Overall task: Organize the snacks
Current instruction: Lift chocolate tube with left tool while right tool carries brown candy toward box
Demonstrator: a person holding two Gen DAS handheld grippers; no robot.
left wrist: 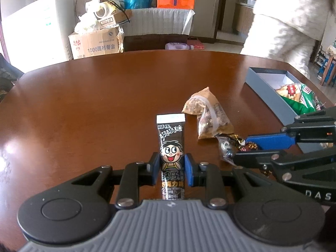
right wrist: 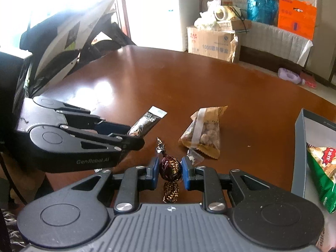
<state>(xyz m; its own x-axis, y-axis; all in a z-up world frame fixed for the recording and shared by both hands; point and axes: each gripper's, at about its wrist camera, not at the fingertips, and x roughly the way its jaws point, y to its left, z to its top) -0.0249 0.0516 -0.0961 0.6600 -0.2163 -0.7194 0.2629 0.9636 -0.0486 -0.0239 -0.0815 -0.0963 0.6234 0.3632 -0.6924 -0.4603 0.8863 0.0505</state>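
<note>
My left gripper (left wrist: 171,166) is shut on a black candy tube (left wrist: 171,147) with a cartoon face, its white end pointing away over the brown table (left wrist: 94,96). In the right wrist view the same tube (right wrist: 147,121) sticks out of the left gripper (right wrist: 134,135). My right gripper (right wrist: 169,170) is shut on a dark brown foil-wrapped candy (right wrist: 170,169); from the left wrist view that right gripper (left wrist: 241,149) reaches in from the right over the candy (left wrist: 250,145). A brown bag of nuts (left wrist: 206,113) (right wrist: 202,134) lies just beyond both.
A grey-blue open box (left wrist: 266,88) (right wrist: 299,147) at the right holds a green chip bag (left wrist: 298,96) (right wrist: 323,168). A small clear-wrapped sweet (left wrist: 225,149) (right wrist: 194,157) lies by the nuts. A person in a light coat (left wrist: 285,21) stands beyond the table.
</note>
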